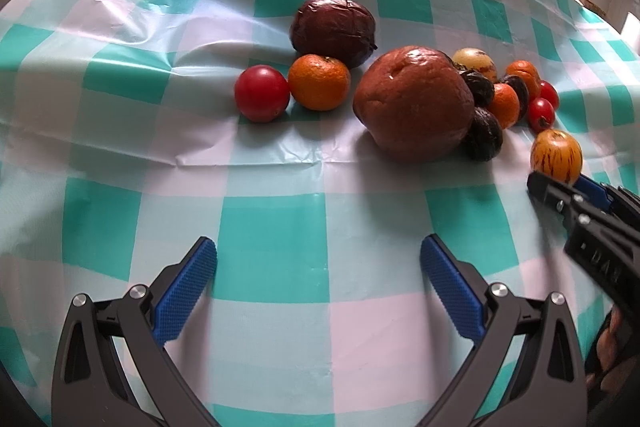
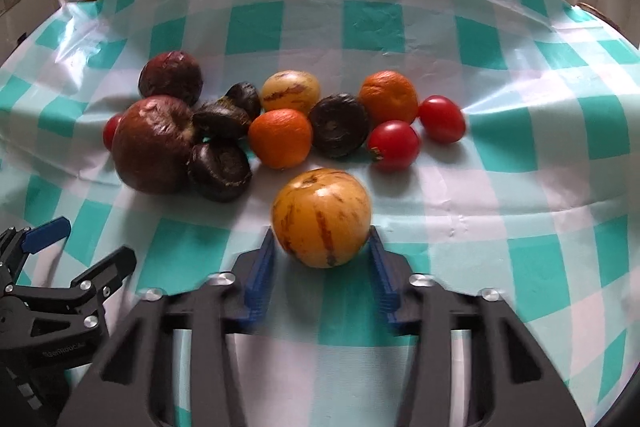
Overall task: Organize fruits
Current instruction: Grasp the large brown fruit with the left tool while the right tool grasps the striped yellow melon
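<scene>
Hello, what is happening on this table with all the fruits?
A person is sorting fruit on a checked tablecloth with a gripper in each hand. The right gripper has its blue fingers closed on a yellow fruit with purple stripes, which sits apart from the main pile. The left gripper is open and empty, short of a cherry tomato and a mandarin.

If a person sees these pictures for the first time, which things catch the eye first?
First, the yellow striped fruit sits between the blue pads of the right gripper, near the camera. Behind it a crowded cluster of fruits lies on the green checked tablecloth, led by a large brown-red fruit. The left gripper stands open over bare cloth.
</scene>
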### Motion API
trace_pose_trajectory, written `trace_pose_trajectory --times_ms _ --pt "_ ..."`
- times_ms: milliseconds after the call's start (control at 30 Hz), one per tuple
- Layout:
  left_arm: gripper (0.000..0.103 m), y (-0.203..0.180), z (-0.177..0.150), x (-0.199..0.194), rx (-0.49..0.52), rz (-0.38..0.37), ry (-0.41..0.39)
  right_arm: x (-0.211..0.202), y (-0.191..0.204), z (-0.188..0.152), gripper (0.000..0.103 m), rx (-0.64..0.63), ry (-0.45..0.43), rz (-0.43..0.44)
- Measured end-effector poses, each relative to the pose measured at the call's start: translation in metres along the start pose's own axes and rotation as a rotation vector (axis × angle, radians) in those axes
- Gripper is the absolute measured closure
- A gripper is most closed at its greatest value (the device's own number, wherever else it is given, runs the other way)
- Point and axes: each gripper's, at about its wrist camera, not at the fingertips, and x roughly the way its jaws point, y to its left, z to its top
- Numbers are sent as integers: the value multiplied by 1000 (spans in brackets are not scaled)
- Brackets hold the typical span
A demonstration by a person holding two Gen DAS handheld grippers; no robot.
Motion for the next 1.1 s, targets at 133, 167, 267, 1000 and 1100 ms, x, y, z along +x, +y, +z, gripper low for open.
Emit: trace_pose_trajectory --times_ms 133,167,267,1000,1100 --pt "1 24 1 -7 -95 -85 -34 -10 -15 -1 72 66 -57 77" --pt "1 26 2 -8 -102 -104 -38 -13 -18 -2 74 77 -70 86" --pt "1 20 8 -9 -97 -149 -59 -16 -24 -4 74 109 -88 119" --pt "41 -12 42 12 -307 -227 -111 -9 -21 -3 33 107 -63 157" --pt "41 1 29 -2 -315 -210 -132 -3 -17 1 33 93 -45 134"
